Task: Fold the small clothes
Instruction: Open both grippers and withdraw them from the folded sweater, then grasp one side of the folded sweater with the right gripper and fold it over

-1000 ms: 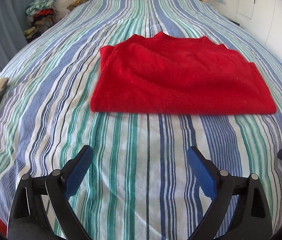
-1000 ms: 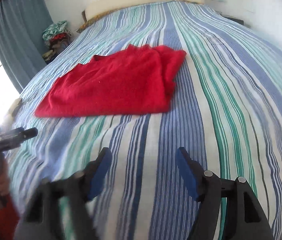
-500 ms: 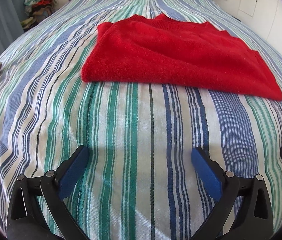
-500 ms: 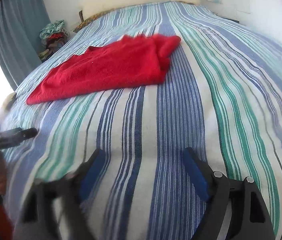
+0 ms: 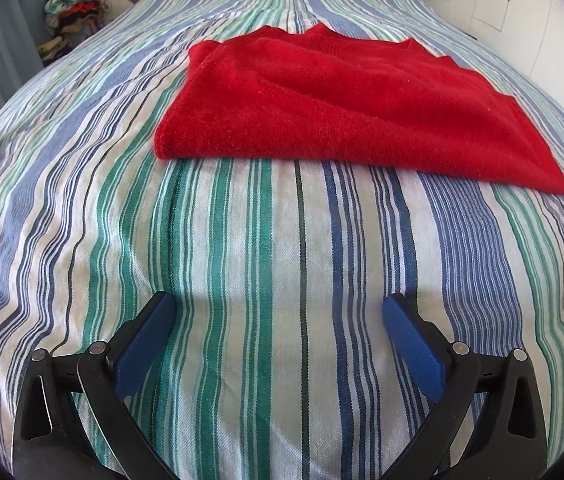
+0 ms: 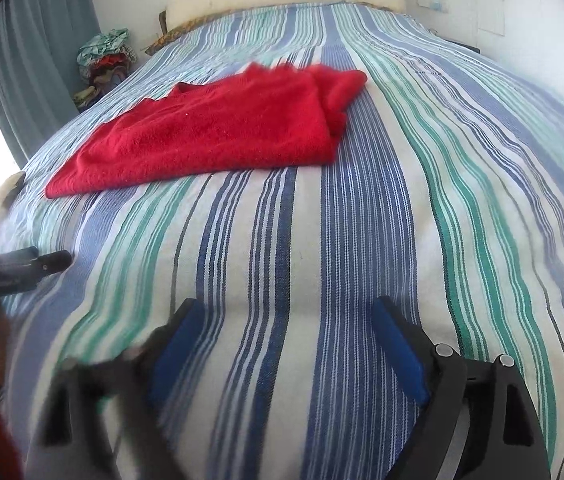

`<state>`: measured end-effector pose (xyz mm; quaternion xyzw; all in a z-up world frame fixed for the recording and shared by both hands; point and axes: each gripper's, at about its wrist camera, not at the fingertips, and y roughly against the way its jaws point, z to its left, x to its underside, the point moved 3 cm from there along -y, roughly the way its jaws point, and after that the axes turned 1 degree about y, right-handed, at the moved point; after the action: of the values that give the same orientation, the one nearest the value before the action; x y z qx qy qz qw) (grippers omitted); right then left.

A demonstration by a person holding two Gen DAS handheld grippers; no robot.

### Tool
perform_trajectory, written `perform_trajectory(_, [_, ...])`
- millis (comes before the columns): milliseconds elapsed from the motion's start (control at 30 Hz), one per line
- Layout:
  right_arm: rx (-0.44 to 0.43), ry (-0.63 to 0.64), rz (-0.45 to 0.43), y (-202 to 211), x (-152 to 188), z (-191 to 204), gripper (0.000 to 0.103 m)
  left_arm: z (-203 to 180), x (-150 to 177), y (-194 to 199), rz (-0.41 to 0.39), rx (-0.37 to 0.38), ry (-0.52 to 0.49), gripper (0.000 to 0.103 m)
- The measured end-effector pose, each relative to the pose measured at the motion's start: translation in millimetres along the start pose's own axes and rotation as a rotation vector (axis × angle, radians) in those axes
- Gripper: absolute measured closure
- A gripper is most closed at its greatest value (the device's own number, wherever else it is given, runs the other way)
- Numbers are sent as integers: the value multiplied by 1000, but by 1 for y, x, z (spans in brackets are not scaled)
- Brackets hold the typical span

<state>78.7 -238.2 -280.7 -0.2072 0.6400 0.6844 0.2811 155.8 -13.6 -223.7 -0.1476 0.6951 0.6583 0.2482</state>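
A folded red sweater [image 5: 346, 108] is lying mid-bed [image 5: 241, 260], well apart from both grippers. The left gripper [image 5: 277, 312] is being held wide apart, empty; the right gripper [image 6: 282, 316] is being opened, nothing between.

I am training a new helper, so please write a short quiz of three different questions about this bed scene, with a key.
1. True or false: the red sweater lies folded on the striped bedspread.
2. What is between the pads of the left tongs? A) sweater B) nothing C) pillow
3. The right tongs are ____ the sweater: touching or apart from?

Key: 1 true; 2 B; 3 apart from.
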Motion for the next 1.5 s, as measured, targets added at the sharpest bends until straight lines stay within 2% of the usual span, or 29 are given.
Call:
perform_trajectory(67, [2, 0, 49, 4, -12, 2, 18, 0, 1, 0, -7, 1, -1, 0])
perform_trajectory(100, [-31, -20, 45, 7, -23, 1, 18, 0, 1, 0, -10, -2, -3, 0])
perform_trajectory(167, [-101, -55, -2, 15, -53, -5, 18, -1, 2, 0, -13, -8, -6, 0])
perform_trajectory(267, [-106, -71, -57, 10, -110, -22, 18, 0, 2, 0, -12, -3, -3, 0])
perform_trajectory(367, [-97, -121, -3, -28, -151, -46, 18, 0, 3, 1, -14, 2, -2, 0])
perform_trajectory(467, [-116, -213, 91, -76, -163, -64, 20, 2, 3, 3, -14, 19, -1, 1])
perform_trajectory(500, [-138, -252, 126, -90, -161, -66, 26, 4, 3, 4, -10, 29, -1, 1])
perform_trajectory(533, [-170, -277, 137, -97, -159, -65, 48, 5, 2, 5, 4, 45, -6, 1])
perform_trajectory(567, [-218, -284, 133, -100, -159, -61, 90, 7, 1, 9, 26, 64, -15, 2])
perform_trajectory(600, [-256, -294, 148, -103, -160, -58, 93, 10, -1, 14, 46, 79, -15, 4])
perform_trajectory(667, [-212, -308, 137, -93, -166, -54, 93, 22, -6, 32, 52, 124, 14, 9])
perform_trajectory(733, [-177, -303, 108, -74, -180, -46, 94, 39, -11, 51, 18, 154, 66, 9])
perform_trajectory(800, [-156, -227, 76, -51, -201, -21, 93, 55, -16, 62, -24, 155, 116, 8])
perform_trajectory(900, [-180, -100, 46, -26, -233, 43, 93, 78, -21, 58, -31, 147, 195, 8])
perform_trajectory(967, [-213, -31, 48, -24, -248, 93, 93, 92, -21, 52, -15, 136, 245, 9])
perform_trajectory(1033, [-248, 25, 62, -33, -253, 143, 93, 103, -18, 49, -11, 132, 286, 9])
perform_trajectory(1167, [-246, 134, 79, -71, -241, 225, 92, 118, -11, 46, 0, 118, 325, 9])
perform_trajectory(1200, [-274, 147, 92, -83, -235, 240, 87, 121, -9, 45, 2, 111, 330, 9])
perform_trajectory(1233, [-332, 138, 129, -97, -229, 252, 78, 124, -8, 44, 4, 107, 337, 9])
perform_trajectory(1267, [-413, 108, 189, -109, -222, 261, 57, 127, -8, 44, 6, 104, 346, 9])
perform_trajectory(1300, [-484, 66, 245, -118, -216, 266, 50, 130, -7, 44, 5, 104, 356, 9])
perform_trajectory(1333, [-542, 24, 259, -118, -213, 268, 46, 133, -7, 45, 1, 105, 364, 9])
perform_trajectory(1433, [-709, -53, 172, -87, -220, 253, 45, 136, -7, 46, -7, 109, 375, 9])
perform_trajectory(1467, [-731, -65, 135, -74, -223, 243, 45, 136, -7, 46, -9, 110, 375, 9])
perform_trajectory(1500, [-714, -60, 96, -63, -228, 232, 45, 136, -9, 44, -9, 111, 373, 9])
